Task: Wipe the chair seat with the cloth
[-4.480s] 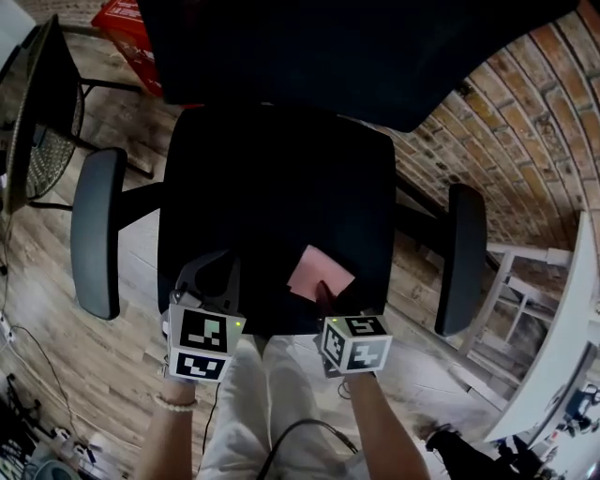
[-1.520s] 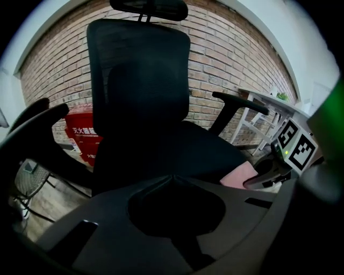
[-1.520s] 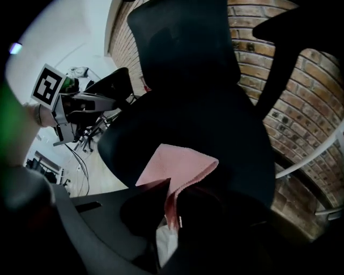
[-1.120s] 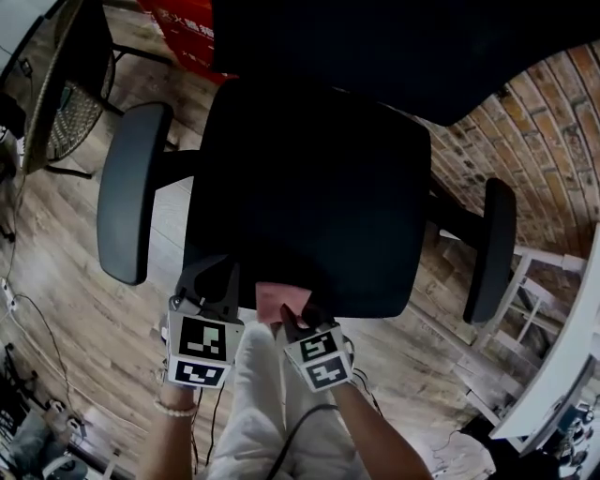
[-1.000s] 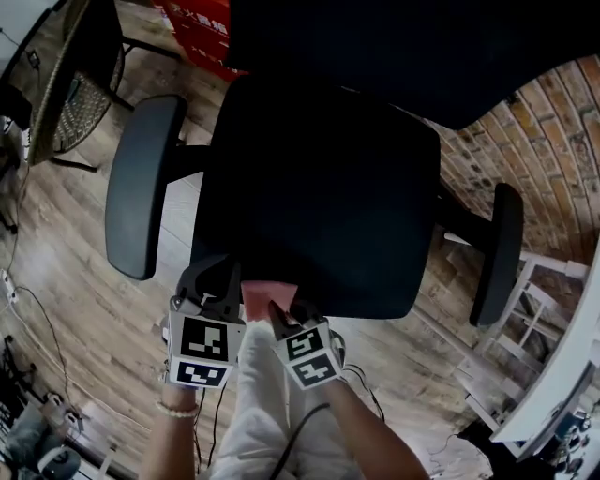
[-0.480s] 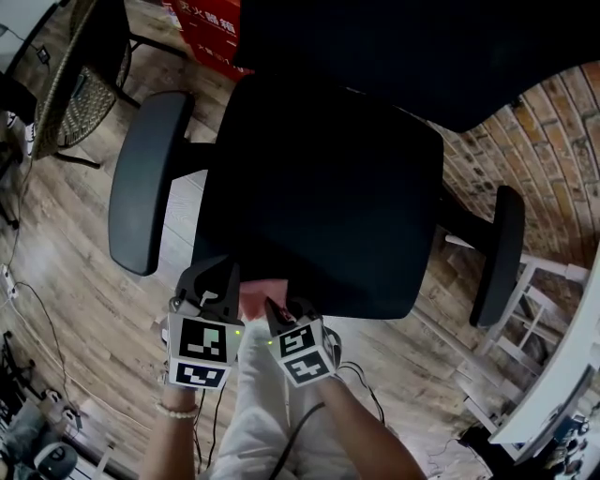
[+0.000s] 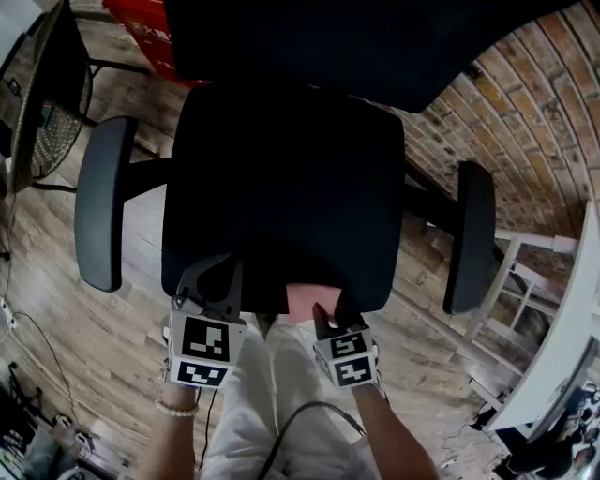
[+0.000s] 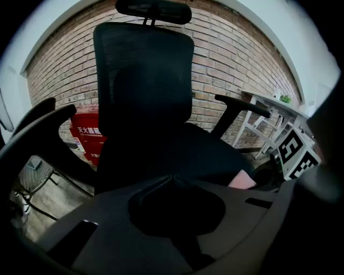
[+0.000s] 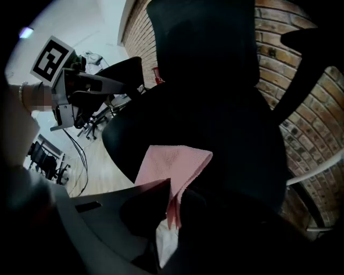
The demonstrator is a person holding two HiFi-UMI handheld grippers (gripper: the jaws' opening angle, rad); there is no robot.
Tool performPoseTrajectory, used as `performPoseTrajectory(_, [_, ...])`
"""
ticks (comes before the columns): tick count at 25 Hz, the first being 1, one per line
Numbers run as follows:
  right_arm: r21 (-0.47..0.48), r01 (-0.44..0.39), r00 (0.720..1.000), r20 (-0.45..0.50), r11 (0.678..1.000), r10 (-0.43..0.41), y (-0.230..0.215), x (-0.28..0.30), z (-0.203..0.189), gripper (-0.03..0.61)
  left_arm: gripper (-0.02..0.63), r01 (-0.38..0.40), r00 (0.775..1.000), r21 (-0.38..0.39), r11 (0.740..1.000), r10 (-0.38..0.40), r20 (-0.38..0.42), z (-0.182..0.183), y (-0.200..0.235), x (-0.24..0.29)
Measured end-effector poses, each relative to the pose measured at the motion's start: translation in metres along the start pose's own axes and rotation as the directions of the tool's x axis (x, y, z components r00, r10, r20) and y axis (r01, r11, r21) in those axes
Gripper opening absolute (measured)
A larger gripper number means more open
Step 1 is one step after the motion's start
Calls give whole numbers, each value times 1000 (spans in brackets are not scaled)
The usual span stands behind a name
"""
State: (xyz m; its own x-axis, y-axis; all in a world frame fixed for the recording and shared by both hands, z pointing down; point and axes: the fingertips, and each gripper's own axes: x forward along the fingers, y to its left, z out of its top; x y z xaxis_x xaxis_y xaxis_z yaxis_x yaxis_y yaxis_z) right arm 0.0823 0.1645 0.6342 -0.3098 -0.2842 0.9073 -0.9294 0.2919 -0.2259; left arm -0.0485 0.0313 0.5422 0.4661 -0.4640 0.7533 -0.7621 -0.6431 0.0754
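The black chair seat (image 7: 281, 178) fills the middle of the head view. A pink cloth (image 7: 306, 299) lies on its front edge, and my right gripper (image 7: 328, 315) is shut on the cloth's near side. In the right gripper view the folded cloth (image 9: 174, 161) rises from between the jaws (image 9: 173, 201) onto the seat (image 9: 226, 123). My left gripper (image 7: 214, 277) hovers at the seat's front left corner, shut with nothing in it. In the left gripper view its tips (image 8: 171, 180) meet, and the cloth (image 8: 242, 180) shows to the right.
Two dark armrests (image 7: 98, 211) (image 7: 466, 234) flank the seat and the tall backrest (image 7: 356, 47) stands behind. A red box (image 7: 141, 19) and a mesh chair (image 7: 42, 112) sit at the far left, a white frame (image 7: 525, 272) at the right. The person's legs (image 7: 272, 394) are below.
My right gripper has slid the cloth to the right along the seat's front edge over the last second. Earlier the cloth lay farther onto the seat. The left gripper has stayed put.
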Motion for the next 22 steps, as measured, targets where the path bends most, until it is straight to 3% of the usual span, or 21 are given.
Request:
performPoseTrajectory(5, [66, 112, 994, 11, 992, -113, -70, -28, -18, 51, 18, 31, 1000, 33, 999, -31, 1, 11, -18, 16])
performPoseTrajectory(9, [99, 159, 987, 24, 982, -162, -100, -44, -24, 51, 18, 43, 999, 47, 998, -43, 1, 16, -27, 22])
performPoseTrajectory(16, [134, 121, 987, 87, 984, -133, -83, -60, -6, 51, 18, 45, 999, 65, 997, -45, 10, 36, -35, 12])
performPoseTrajectory(22, [139, 71, 968, 228, 988, -102, -53, -108, 54, 51, 18, 50, 997, 74, 996, -54, 50, 85, -36, -30])
